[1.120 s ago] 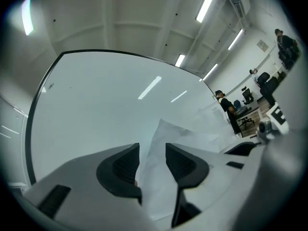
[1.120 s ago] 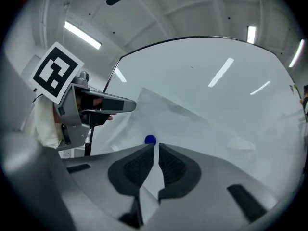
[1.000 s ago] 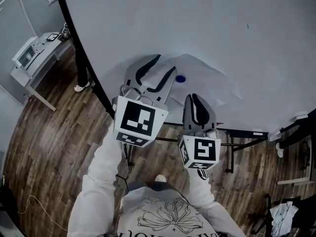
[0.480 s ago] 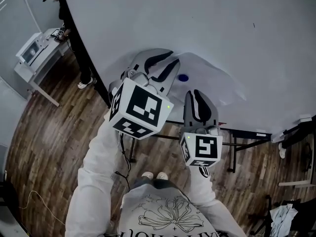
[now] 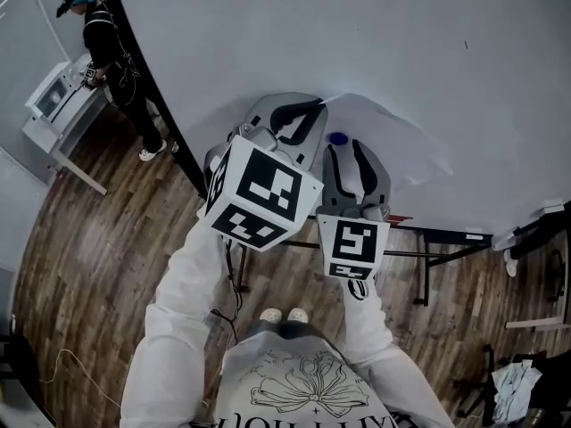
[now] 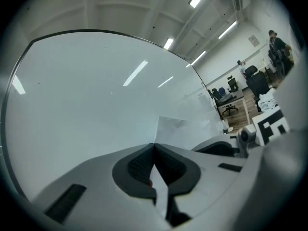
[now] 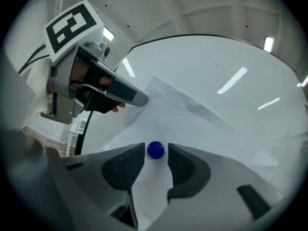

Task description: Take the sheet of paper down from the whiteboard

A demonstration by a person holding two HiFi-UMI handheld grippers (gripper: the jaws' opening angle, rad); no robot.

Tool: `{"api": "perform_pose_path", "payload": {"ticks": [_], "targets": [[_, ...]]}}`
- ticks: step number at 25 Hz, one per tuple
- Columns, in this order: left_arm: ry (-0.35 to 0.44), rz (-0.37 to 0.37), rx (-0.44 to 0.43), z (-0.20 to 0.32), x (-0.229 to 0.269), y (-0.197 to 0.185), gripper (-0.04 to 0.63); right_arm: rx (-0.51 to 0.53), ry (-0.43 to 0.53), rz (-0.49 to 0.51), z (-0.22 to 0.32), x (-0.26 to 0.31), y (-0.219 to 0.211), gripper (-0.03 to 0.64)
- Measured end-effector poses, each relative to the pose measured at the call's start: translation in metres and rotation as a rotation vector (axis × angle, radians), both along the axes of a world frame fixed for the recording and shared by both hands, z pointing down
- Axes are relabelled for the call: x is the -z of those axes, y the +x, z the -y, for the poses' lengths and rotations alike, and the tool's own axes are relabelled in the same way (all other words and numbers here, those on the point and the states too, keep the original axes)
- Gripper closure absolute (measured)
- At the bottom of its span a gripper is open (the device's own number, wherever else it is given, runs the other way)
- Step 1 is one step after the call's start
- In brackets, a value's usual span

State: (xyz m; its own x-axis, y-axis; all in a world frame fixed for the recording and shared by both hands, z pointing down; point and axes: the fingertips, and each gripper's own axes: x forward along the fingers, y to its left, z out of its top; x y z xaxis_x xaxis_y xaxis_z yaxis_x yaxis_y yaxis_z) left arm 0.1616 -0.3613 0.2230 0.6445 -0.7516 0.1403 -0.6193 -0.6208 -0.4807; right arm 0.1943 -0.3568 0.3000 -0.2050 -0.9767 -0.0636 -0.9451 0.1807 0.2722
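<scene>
A white sheet of paper [image 5: 393, 141] lies against the whiteboard [image 5: 357, 43], pinned by a round blue magnet [image 5: 337, 138]. My left gripper [image 5: 314, 105] is shut on the sheet's upper left corner; in the left gripper view the paper [image 6: 185, 129] runs out from between the closed pads of the left gripper [image 6: 154, 146]. My right gripper [image 7: 156, 153] straddles the blue magnet [image 7: 155, 149]. Its jaws are opening, with the magnet between them and a gap on each side. The right gripper view also shows the paper [image 7: 178, 114] and the left gripper [image 7: 142, 99] at its corner.
A person [image 5: 107, 34] stands at the top left beside a white desk [image 5: 58, 105]. The whiteboard's black frame [image 5: 147, 87] and stand bars [image 5: 428, 248] are above the wooden floor. Office chairs [image 6: 255, 81] are in the distance.
The left jaws have closed on the paper's corner. The right jaws have spread apart around the magnet and shifted a little left. A person has walked into view at the top left.
</scene>
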Motion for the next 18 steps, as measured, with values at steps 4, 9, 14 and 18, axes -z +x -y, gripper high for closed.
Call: {"api": "perform_pose_path", "payload": {"ticks": [4,9,14,18], "targets": [[-0.02,-0.014,-0.01,0.001,-0.003,-0.001,0.589,-0.02,-0.016,0.003,0.009,-0.004,0.002,0.483],[-0.03,-0.037,-0.015,-0.002,-0.003,-0.008,0.589,-0.064,0.011,0.008,0.01,-0.002,0.002,0.497],[-0.036,-0.065,-0.001,0.004,-0.008,-0.014,0.589,-0.06,0.007,0.05,0.01,-0.001,0.006,0.503],[-0.05,-0.103,0.013,0.005,-0.007,-0.025,0.591,-0.067,0.046,0.063,-0.002,0.015,0.016,0.502]]}}
